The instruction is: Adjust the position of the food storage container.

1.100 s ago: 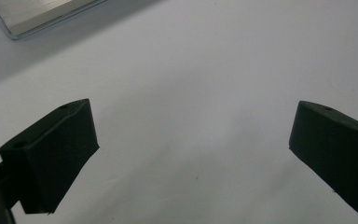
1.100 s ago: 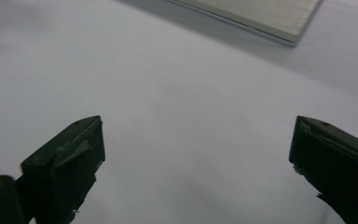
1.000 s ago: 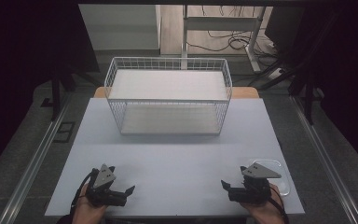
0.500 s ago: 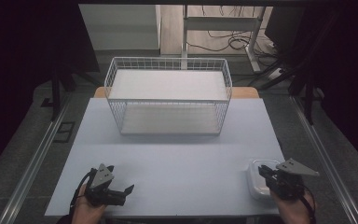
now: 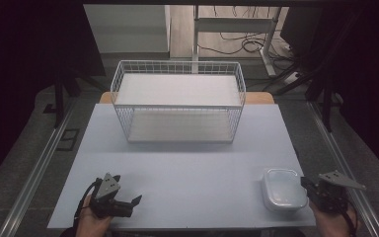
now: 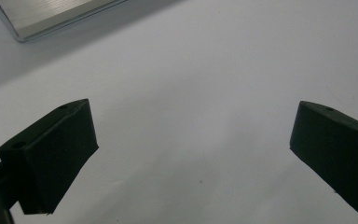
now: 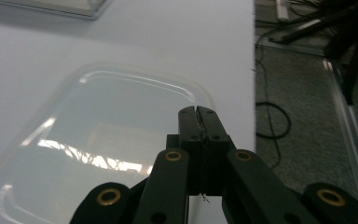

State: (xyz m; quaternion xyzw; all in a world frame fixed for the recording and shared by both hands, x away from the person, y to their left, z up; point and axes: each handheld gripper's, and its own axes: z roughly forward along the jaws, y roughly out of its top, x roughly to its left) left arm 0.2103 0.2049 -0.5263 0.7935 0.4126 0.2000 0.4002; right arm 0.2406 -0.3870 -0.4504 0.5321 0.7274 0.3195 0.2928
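While I am watching from the high view, the white surface (image 5: 187, 182) is lying mostly bare between my two tools, with a wide open stretch running from the near edge up to the wire basket (image 5: 177, 106), which is standing at the far middle. Dark floor and a metal rail are running along both sides of the surface.

My right tool (image 5: 307, 185) is sitting at the near right corner, just over the right edge, and it is pointing left at the clear plastic container (image 5: 284, 189). That container is lying flat close to the right edge and near the front edge, well apart from the basket. In the right gripper view the right tool (image 7: 196, 110) is showing its jaws pressed together with no gap between them, and their tips are lying at or just over the rim of the container (image 7: 98, 140); I cannot tell whether they are pinching the rim or only touching it. The edge of the surface is dropping away just to the right there, with grey floor and a cable beyond.

My left tool (image 5: 131, 203) is resting at the near left, close to the front edge. In the left gripper view the left tool (image 6: 193, 149) is spread wide, holding nothing, with bare surface between its jaws.
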